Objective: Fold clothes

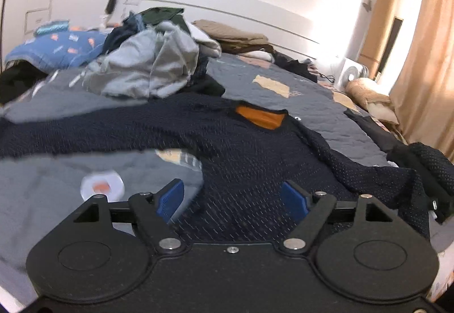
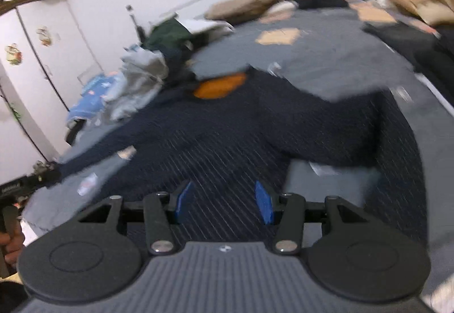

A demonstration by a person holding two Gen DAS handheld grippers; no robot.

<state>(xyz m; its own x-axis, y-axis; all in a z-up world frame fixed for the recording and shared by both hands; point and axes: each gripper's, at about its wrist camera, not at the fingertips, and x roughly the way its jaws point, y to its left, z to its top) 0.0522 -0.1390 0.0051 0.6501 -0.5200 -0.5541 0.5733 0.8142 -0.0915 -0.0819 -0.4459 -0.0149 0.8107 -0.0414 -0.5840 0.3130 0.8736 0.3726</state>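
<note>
Sweater [image 1: 241, 148] flat on bed [image 1: 326, 102]; clothes pile [image 1: 147, 68] behind, left.

One navy sweater [image 1: 241, 148] lies spread on the one bed [image 1: 326, 114], with one orange patch [image 1: 259, 117] at its neck. Two sleeves show on it, one out to each side. Beyond the sweater sits one heap [image 1: 153, 63] of loose clothes, its pieces too tangled to count. Right of the heap is one folded stack [image 1: 235, 36], tan on top. Left of the heap lies one blue printed quilt [image 1: 56, 48]. One white fan [image 1: 350, 73] stands past the bed's far right corner, beside one tan curtain [image 1: 425, 57]. Two grippers show, one per view: left [image 1: 232, 200] and right [image 2: 224, 200], each with two blue pads, four pads in all.
</note>
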